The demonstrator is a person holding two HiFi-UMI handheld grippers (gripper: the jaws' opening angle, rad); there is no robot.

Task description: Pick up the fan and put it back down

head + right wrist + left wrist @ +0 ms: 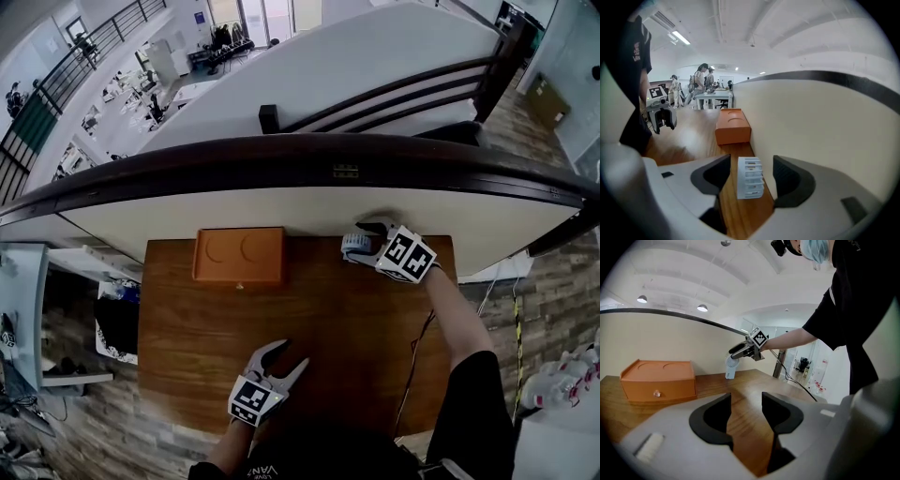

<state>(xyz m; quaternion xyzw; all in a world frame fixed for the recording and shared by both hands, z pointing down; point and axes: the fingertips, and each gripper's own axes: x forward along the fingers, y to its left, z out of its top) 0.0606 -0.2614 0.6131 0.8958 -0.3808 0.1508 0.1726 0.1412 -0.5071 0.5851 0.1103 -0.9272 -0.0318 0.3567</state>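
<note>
— How do the fingers (712,174) of the right gripper (751,165) stand?
— Wide apart, with the white fan (750,180) between them and a gap showing on each side. Neither pad is pressing on it, so nothing is held.
— And the fan itself?
— It is upright on the table (754,380), at the far edge, just beside the cream wall (811,122) and apart from the orange box (732,125).
— What worries you?
— The wall. One finger sits between the fan and the wall, and I think it could scrape there and throw the closing off-centre. One pad would then reach the ribbed grille first and could push the fan over. The grille also looks slippery, so a light squeeze may let it twist on the lift.
— And the left gripper (746,401)?
— It is open and empty, hovering over the near side of the table, well apart from the fan, so it is no help if the fan tips
</note>
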